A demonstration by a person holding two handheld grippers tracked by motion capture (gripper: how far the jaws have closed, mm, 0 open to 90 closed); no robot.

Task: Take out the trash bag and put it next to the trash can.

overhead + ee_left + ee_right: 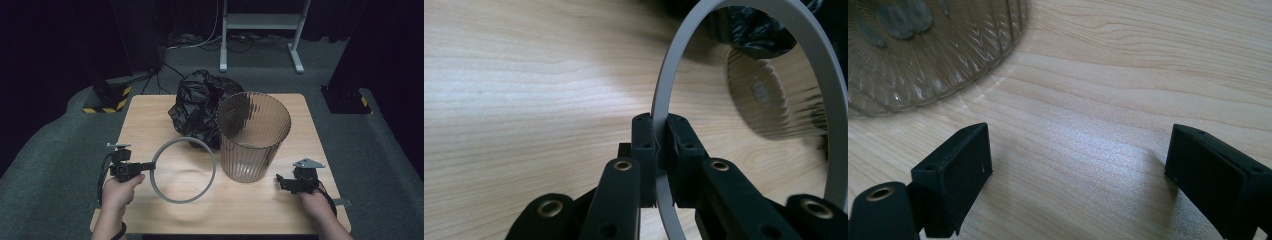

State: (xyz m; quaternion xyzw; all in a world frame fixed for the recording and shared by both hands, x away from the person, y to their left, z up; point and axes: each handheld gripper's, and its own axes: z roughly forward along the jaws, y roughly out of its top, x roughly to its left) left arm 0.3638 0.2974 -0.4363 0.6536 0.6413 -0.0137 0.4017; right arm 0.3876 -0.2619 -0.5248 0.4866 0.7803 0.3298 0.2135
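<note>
Grey ring [183, 170] — in left gripper [148, 165]

Looks like a lab or recording studio rather than a home. Small light wooden table [260, 207] set alone on grey carpeted floor [45, 165], hemmed in by black curtains [45, 45]. Black stand bases edged with yellow-and-black hazard tape [107, 102] at the far corners, loose cables [200, 42] trailing across the floor, and a white metal frame on feet [260, 22] behind.
</note>
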